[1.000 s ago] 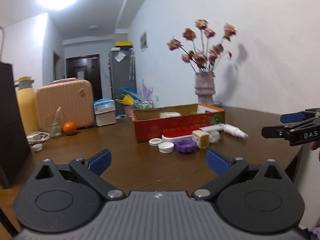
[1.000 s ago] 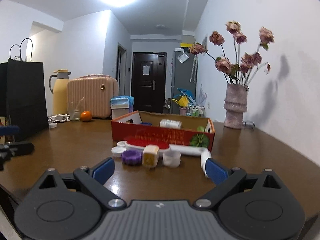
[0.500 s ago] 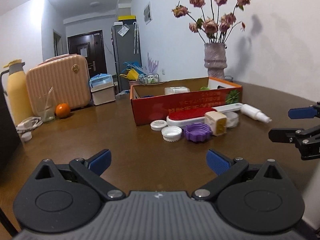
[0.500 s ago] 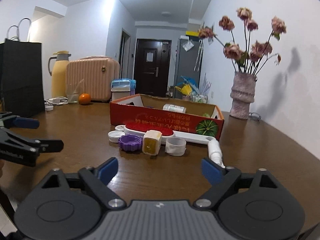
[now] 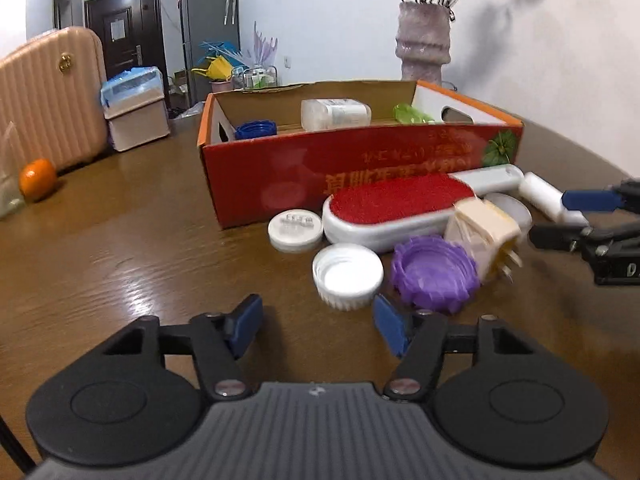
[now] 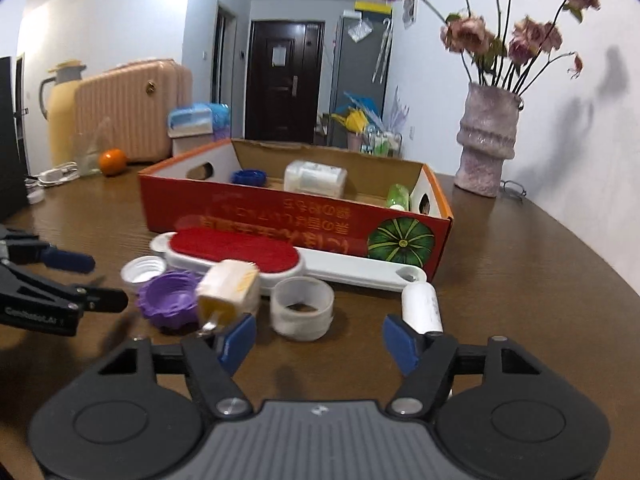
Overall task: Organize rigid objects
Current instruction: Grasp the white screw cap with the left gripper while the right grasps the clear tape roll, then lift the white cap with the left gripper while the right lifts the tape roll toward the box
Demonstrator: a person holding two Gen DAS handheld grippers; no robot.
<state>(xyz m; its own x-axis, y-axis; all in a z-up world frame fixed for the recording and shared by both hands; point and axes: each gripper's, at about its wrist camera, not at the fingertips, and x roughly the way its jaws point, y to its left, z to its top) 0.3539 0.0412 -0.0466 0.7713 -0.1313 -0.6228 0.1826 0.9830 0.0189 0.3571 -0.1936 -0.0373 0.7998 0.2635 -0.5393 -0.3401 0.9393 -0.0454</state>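
Left wrist view: my left gripper hangs low over the brown table with its blue pads spread and nothing between them; the jaws have just been closing. Just ahead of the pads lie an upturned white cap and a purple ribbed lid, touching or nearly so. Behind them sit a flat white lid, a red-faced brush and a cream plug adapter tilted against the purple lid. The red cardboard box stands behind the brush, holding a blue cap, a clear bottle and something green.

Right wrist view: my right gripper also has its pads apart and empty, having just been closing. A clear ring sits ahead between them, and a white tube lies beside the right pad. A vase stands by the table's far right edge, an orange at the far left.
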